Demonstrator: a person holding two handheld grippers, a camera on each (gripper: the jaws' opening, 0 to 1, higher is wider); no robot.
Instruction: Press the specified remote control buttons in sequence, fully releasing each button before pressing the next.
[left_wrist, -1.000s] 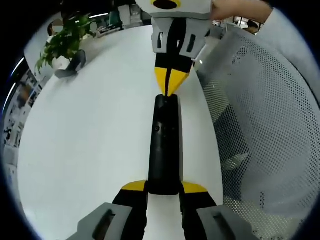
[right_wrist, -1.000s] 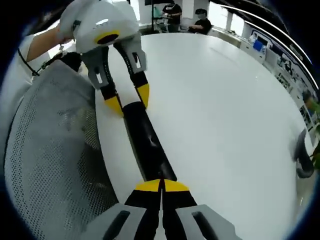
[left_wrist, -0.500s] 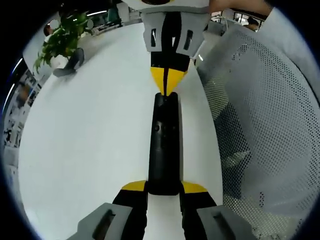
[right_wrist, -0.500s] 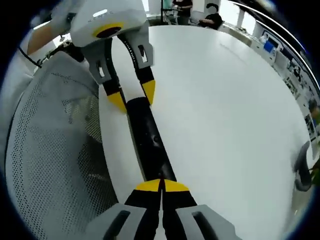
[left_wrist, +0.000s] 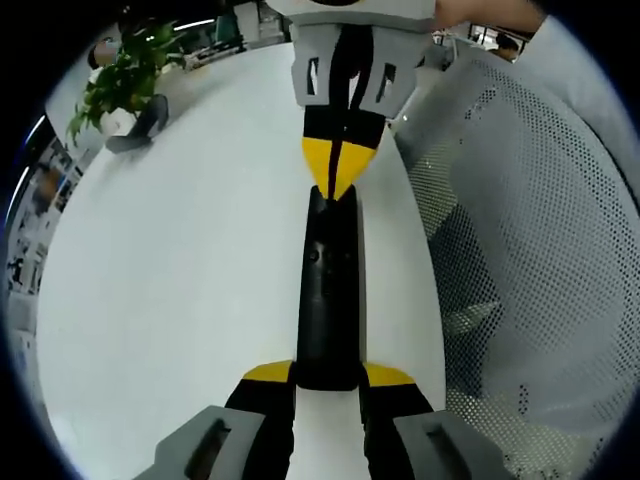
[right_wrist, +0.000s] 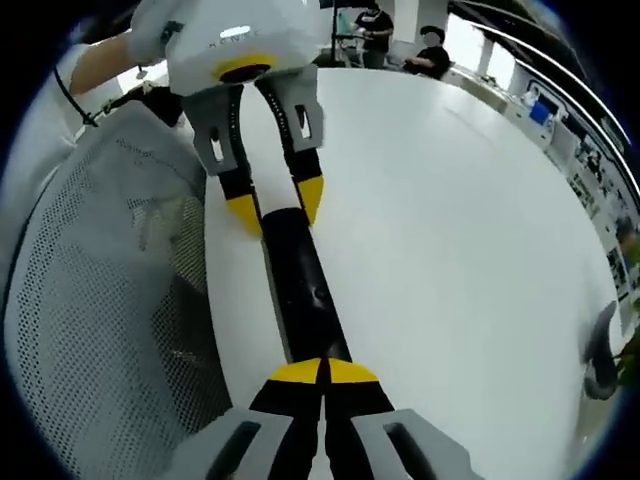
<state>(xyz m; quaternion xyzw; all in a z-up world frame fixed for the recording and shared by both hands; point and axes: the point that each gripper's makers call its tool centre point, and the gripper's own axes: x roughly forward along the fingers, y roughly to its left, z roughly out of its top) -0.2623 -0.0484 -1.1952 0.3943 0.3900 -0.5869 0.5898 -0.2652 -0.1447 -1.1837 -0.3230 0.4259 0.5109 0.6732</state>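
A long black remote (left_wrist: 328, 290) lies lengthwise on the white table (left_wrist: 180, 280), close to its edge. My left gripper (left_wrist: 328, 375) is shut on the remote's near end, with a yellow fingertip (left_wrist: 265, 373) on each side. My right gripper (left_wrist: 338, 182) comes in from the top, jaws shut, its yellow tips touching the remote's far end. In the right gripper view, the right gripper (right_wrist: 322, 372) is shut over one end of the remote (right_wrist: 303, 290), and the left gripper (right_wrist: 277, 207) clamps the other end.
A grey mesh chair (left_wrist: 520, 260) stands against the table edge beside the remote. A potted plant (left_wrist: 125, 75) and a grey object (left_wrist: 140, 125) sit at the table's far side. People sit beyond the table (right_wrist: 380, 25).
The right gripper's shut tips have come down a little onto the remote's end. The right gripper view has shifted slightly. The left gripper still holds the remote.
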